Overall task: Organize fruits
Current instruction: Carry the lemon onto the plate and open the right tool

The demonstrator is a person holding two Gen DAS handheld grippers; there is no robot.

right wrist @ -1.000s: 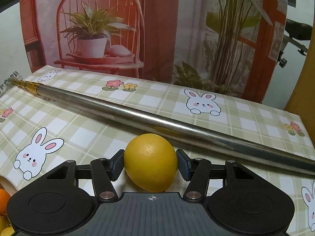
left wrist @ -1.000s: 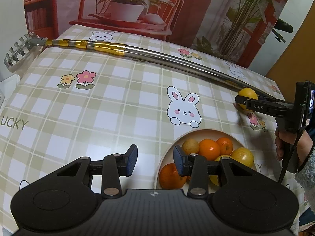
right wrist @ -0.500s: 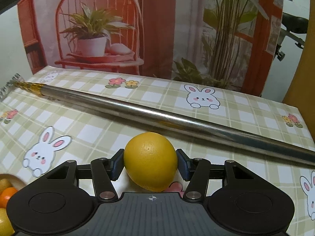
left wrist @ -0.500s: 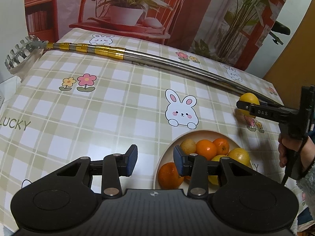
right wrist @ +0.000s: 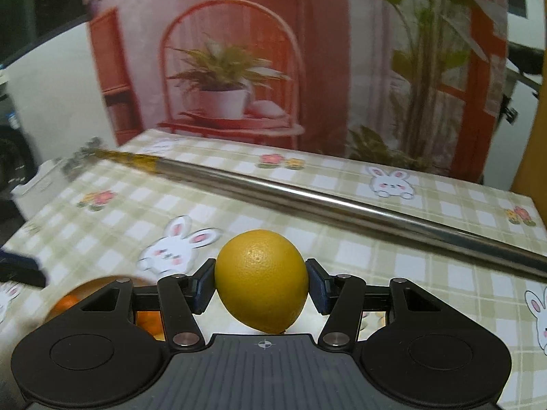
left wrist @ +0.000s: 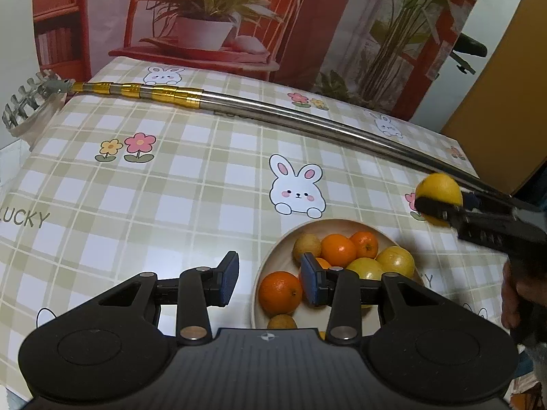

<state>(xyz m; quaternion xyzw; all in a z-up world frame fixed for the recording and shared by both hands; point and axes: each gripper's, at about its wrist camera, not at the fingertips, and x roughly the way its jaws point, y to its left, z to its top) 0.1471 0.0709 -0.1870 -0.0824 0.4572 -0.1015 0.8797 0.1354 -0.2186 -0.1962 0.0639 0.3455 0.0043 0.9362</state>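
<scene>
A printed backdrop (left wrist: 239, 17) of a red chair and potted plants fills the top of the frame behind the checked, bunny-patterned worktop (left wrist: 171, 188), crossed by a long metal pole (left wrist: 307, 124). At lower centre the bowl (left wrist: 273, 259) holds oranges and lemons beneath the left claw (left wrist: 268, 278), its jaws apart and empty. At right the right claw (right wrist: 261, 288) is clamped on a lemon (right wrist: 261, 275) above the worktop.

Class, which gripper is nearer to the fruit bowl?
Left. The left gripper hangs open right over the bowl; the right gripper, shut on the lemon, is beyond its rim.
</scene>
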